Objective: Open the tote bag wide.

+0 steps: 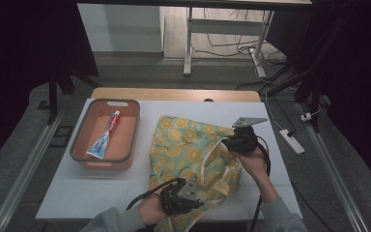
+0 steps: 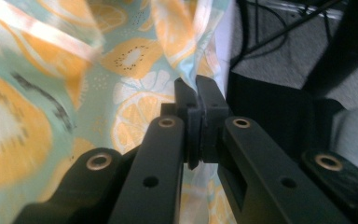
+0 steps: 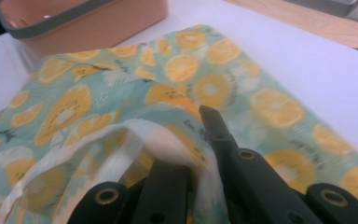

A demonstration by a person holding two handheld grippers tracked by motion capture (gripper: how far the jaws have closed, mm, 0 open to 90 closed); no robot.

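Cotton-look bag [image 1: 188,150], lemon print, lies mid-table, mouth toward person. Left claw [image 2: 196,100] pressed together, pinching bag's near rim. Right claw [image 3: 205,140] pinching far rim, one jaw inside mouth, cloth draped over other. Step judged: opening bag mouth, both rims gripped. Next move likely calls for spreading hands apart, lifting rims. Toothpaste tube [image 1: 104,136] lies in orange basket [image 1: 83,140], left of bag, apart. White table [image 1: 270,164] bare right of bag; near edge close under left hand.
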